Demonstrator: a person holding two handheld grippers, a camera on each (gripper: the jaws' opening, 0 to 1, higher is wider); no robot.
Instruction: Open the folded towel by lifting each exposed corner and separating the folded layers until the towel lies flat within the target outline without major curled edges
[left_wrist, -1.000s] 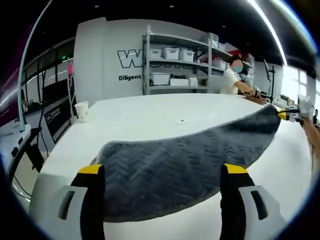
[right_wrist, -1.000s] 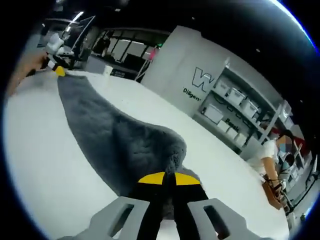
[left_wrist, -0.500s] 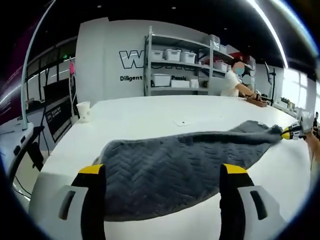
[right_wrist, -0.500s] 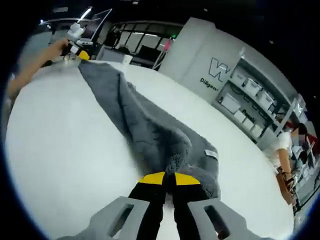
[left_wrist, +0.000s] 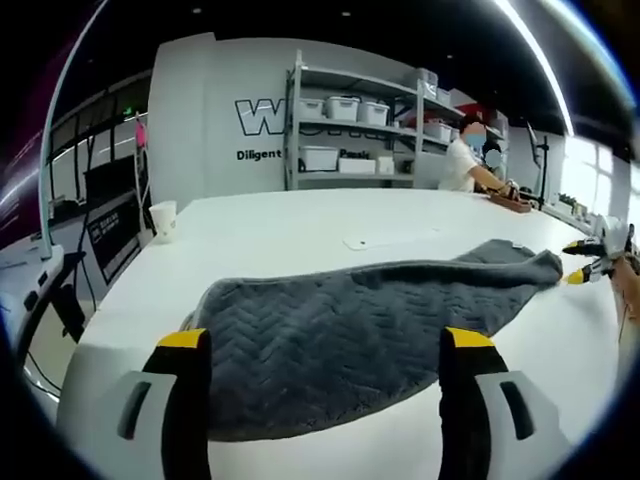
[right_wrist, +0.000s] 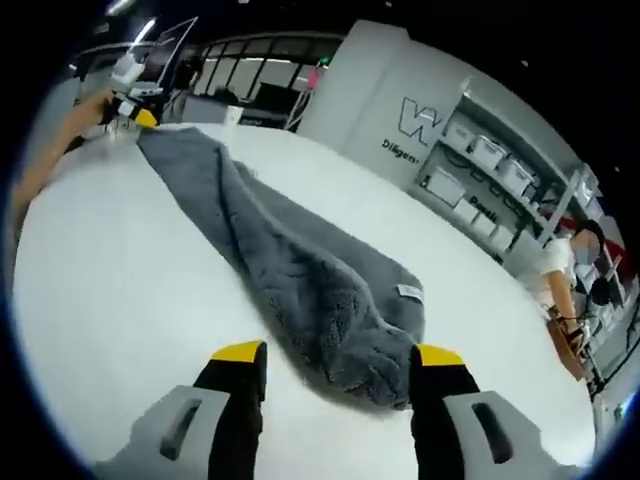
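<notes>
A grey towel (left_wrist: 370, 325) with a zigzag weave lies bunched in a long strip on the white table (left_wrist: 280, 225). My left gripper (left_wrist: 325, 345) is open, its yellow-tipped jaws standing wide on either side of the towel's near end. The right gripper (left_wrist: 585, 262) appears at the far right, just off the towel's other end. In the right gripper view the towel (right_wrist: 300, 265) runs away toward the left gripper (right_wrist: 130, 105), and a white label (right_wrist: 408, 291) sits on its near end. My right gripper (right_wrist: 338, 360) is open, the towel's end lying just beyond its jaws.
A paper cup (left_wrist: 163, 220) stands at the table's far left edge. A small flat tag (left_wrist: 362, 242) lies mid-table. Shelves with white bins (left_wrist: 350, 120) line the back wall. A person (left_wrist: 465, 160) works at a far bench.
My right gripper has opened and let go of the towel's corner, which has dropped onto the table. The left gripper has stayed open and still.
</notes>
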